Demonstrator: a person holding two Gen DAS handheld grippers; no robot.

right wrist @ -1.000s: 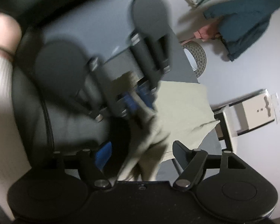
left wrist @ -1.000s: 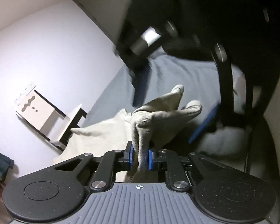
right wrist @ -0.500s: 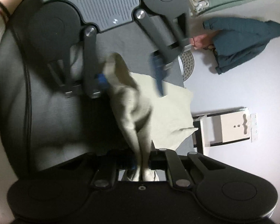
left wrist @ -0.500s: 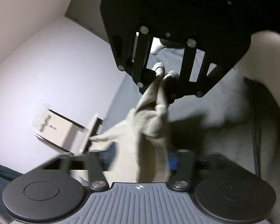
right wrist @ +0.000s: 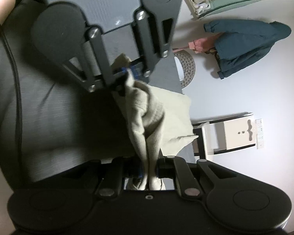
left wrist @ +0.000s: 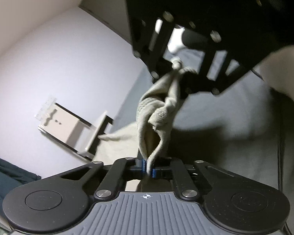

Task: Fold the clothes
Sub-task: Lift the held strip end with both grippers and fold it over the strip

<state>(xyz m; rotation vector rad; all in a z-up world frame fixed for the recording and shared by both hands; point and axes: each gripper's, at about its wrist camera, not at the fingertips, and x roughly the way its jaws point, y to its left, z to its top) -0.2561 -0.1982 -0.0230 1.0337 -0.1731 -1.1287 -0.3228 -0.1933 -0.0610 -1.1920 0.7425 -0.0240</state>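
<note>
Left wrist view shows the left gripper (left wrist: pixel 149 168) pinching the beige cloth (left wrist: pixel 160 107) tight between its blue pads. Facing it, the right gripper (right wrist: pixel 148 171) pinches the other end of the same cloth. It hangs bunched between the two, above the grey table (right wrist: pixel 39 117)

Jacket (right wrist: pixel 246 43): dark teal, on the floor beyond the jaws, right (pink cloth (right wrist: pixel 200 44) beside it)
Stand (right wrist: pixel 233 135): white, right

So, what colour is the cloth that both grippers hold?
The cloth is a pale beige-green, plain, with a fine ribbed knit. The right wrist view shows it best.
</note>
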